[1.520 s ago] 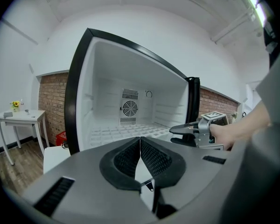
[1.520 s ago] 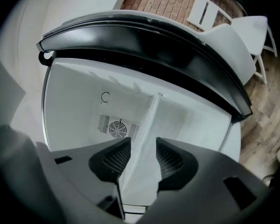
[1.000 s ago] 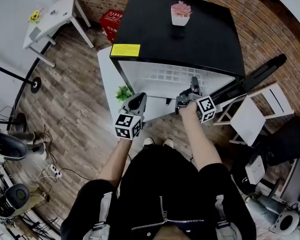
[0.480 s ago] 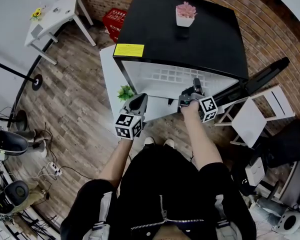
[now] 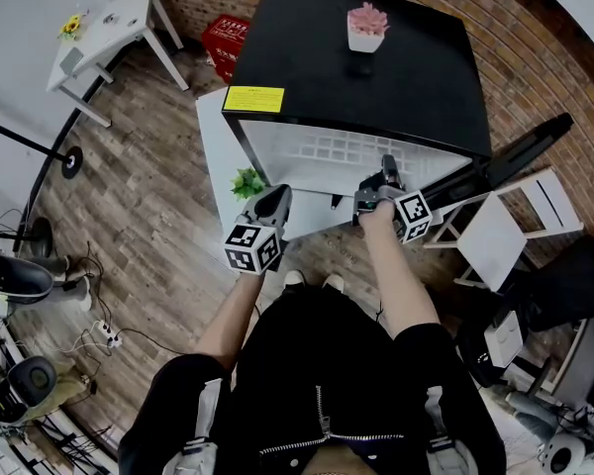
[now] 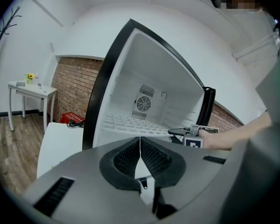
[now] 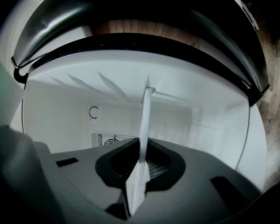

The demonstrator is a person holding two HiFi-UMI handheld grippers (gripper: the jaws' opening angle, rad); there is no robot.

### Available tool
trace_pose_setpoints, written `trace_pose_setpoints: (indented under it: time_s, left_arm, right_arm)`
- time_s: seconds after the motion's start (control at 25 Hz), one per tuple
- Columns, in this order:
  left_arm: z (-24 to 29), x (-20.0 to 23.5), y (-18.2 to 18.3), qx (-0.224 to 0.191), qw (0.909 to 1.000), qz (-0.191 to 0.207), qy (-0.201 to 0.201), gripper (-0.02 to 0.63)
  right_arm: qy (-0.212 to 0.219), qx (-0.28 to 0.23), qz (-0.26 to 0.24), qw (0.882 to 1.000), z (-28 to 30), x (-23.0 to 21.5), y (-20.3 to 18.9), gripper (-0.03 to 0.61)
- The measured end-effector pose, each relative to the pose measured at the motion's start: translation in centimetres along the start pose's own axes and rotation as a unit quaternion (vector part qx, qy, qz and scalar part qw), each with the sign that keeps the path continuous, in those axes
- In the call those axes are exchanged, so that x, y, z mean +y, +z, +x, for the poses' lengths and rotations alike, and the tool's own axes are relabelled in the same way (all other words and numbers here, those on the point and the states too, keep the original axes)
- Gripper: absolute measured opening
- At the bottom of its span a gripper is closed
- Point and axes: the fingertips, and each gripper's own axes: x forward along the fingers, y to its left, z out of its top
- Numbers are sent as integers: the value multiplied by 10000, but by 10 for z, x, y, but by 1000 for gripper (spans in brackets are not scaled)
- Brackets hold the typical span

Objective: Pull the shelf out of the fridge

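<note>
Grasping was in hand: the right claw held the shelf edge between its pads, jaws opening slightly; the shelf lay inside the fridge. The left claw hung clenched, empty. Next likely called for a firmer pinch, then a level pull outward.

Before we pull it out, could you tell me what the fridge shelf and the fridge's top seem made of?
The shelf: probably matte white moulded plastic, given its grid of openings and thin edge. The fridge's top: smooth satin black, painted metal or plastic; I cannot tell which.
</note>
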Motion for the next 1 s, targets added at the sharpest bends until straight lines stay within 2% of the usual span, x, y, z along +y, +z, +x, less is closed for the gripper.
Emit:
trace_pose_setpoints:
  time_s: [0.12, 0.24, 0.36, 0.44, 0.52, 0.6, 0.68, 0.76, 1.0]
  left_arm:
    - [1, 3, 0, -32, 9999, -124, 57, 21]
    - [2, 6, -1, -141, 9990, -411, 69, 26]
    - [4, 10, -5, -201, 9968, -767, 74, 132]
    - [6, 12, -8, -251, 9942, -1042, 69, 157]
    - [8, 15, -10, -371, 9879, -1505, 24, 177]
    - [11, 20, -14, -563, 9736, -2212, -67, 191]
    - [14, 26, -19, -754, 9525, -2947, -131, 199]
    - [18, 31, -21, -925, 9323, -3492, -158, 206]
    - [36, 38, -19, -1292, 8876, -4413, -262, 209]
  right_arm:
    - [43, 55, -21, 10000, -1, 2, -1, 35]
    - [41, 91, -47, 9999, -2, 2, -1, 35]
    - [38, 129, -74, 9999, -2, 1, -1, 35]
    - [51, 156, -101, 9998, -3, 1, -1, 35]
    - [61, 184, -125, 9997, -3, 1, -1, 35]
    - [70, 202, -136, 9997, -4, 1, -2, 34]
    - [72, 218, -139, 9996, -4, 2, -2, 34]
    - [74, 242, -143, 9996, -5, 2, -2, 34]
    - [64, 287, -127, 9995, -5, 1, -3, 34]
